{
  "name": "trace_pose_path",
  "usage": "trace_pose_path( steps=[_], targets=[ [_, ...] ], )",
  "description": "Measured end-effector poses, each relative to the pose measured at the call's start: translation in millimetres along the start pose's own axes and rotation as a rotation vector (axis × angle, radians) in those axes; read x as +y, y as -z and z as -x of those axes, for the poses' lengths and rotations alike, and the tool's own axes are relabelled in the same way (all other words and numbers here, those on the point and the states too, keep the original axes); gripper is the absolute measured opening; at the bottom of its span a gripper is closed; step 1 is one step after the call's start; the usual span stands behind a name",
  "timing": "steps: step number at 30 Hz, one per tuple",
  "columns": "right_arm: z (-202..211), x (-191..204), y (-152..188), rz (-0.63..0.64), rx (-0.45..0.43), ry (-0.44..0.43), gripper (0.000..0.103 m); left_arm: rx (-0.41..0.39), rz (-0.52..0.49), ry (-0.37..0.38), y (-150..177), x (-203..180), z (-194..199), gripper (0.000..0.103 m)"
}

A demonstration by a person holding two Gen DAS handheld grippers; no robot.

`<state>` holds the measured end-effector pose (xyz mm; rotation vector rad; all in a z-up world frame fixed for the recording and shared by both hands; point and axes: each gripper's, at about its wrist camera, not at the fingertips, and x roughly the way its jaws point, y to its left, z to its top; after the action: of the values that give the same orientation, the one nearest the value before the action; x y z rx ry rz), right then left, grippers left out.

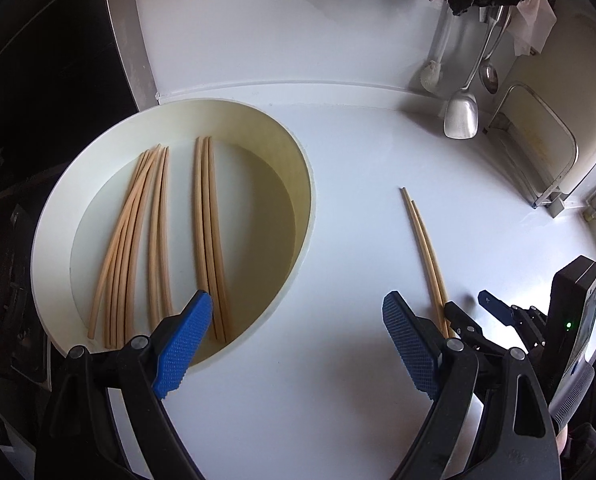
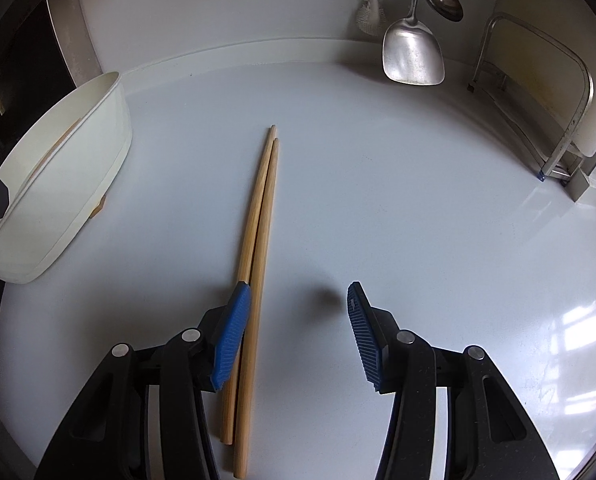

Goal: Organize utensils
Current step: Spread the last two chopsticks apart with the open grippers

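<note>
- Pair of long pale wooden chopsticks (image 2: 258,248): loose on white table (image 2: 377,200).
- Right claw (image 2: 294,320): apart; shift toward nine o'clock, straddle both sticks.
- Left claw (image 1: 298,320): apart, empty.
- Cream oval tray (image 1: 294,168): destination.

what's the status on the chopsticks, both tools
Left tool open, over tray edge. Right tool open, low beside loose chopstick pair on counter, not gripped. Other chopsticks in tray. Nothing blocking.
</note>
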<state>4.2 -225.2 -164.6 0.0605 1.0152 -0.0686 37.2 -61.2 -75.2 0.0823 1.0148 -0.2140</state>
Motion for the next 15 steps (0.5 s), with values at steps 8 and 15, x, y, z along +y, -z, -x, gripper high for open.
trace_pose_path(
  steps=[8,15],
  targets=[
    [-1.5,5.8,10.1,0.059,-0.018,-0.01,0.033,-0.005,-0.006,0.008,2.0,-17.6,-3.6,0.086],
    [0.4,-12.5,13.9,0.035,-0.036,-0.039,0.012,-0.026,-0.027,0.025,9.0,-46.9,-10.5,0.086]
  ],
)
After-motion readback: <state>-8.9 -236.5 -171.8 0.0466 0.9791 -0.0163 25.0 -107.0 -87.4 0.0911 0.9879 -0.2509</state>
